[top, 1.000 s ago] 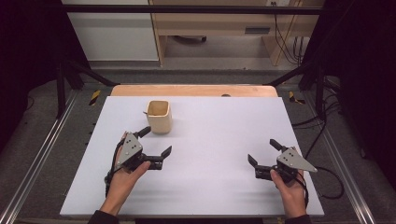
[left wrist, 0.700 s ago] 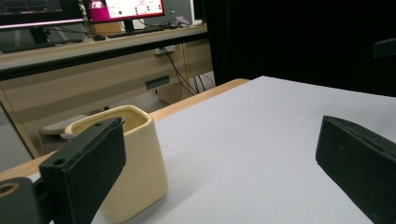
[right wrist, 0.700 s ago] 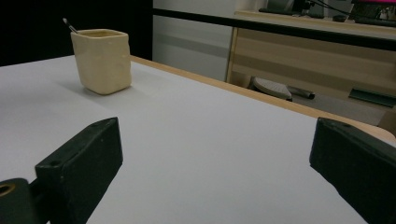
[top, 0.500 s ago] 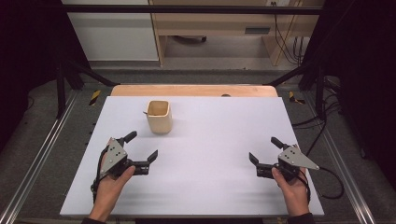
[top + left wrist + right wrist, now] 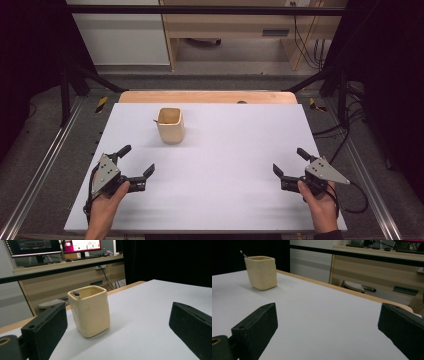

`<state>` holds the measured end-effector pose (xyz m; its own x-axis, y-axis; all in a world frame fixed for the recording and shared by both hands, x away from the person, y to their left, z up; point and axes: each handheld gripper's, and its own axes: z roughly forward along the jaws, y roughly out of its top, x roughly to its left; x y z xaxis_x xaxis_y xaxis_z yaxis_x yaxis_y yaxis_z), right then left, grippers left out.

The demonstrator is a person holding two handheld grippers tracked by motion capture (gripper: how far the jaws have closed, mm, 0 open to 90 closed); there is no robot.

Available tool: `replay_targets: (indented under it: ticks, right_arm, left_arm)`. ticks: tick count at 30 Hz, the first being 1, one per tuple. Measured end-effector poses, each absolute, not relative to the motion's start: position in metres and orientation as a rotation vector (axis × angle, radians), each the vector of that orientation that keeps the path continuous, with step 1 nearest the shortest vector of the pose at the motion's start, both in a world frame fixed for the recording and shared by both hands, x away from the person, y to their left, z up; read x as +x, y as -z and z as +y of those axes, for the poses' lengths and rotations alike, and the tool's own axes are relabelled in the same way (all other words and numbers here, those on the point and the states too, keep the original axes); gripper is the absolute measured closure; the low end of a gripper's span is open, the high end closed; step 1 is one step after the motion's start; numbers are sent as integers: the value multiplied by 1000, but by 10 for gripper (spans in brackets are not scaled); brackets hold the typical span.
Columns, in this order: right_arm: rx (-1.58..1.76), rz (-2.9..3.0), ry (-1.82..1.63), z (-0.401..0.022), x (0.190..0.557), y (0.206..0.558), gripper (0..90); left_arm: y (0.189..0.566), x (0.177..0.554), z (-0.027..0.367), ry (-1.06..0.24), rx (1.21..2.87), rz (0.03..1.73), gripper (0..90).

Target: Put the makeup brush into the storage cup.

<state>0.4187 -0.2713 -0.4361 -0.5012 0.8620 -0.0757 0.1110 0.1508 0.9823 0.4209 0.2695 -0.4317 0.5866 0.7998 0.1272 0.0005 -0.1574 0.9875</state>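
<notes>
A cream square cup stands upright on the white table, left of centre toward the back. A thin dark stick tip pokes out at its rim. My left gripper rests near the front left, open and empty, and its jaws point toward the cup from a short way off. Near the front right, my right gripper is open with nothing between its jaws; the cup stands far off at that view's upper left.
A wooden strip runs along the table's far edge. Metal rails flank both sides. A desk with monitors stands beyond the table. Cables trail from the right gripper.
My left gripper has drawn back from the cup toward the front left of the table. The right gripper has shifted only slightly. Both stay open.
</notes>
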Motion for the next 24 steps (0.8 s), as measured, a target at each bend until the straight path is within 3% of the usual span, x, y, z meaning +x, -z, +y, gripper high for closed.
replay_targets:
  ticks: [24]
  right_arm:
    - [967, 1754, -1420, -276, 415, 454, 30]
  left_arm:
    - [451, 412, 288, -833, 1552, 714, 16]
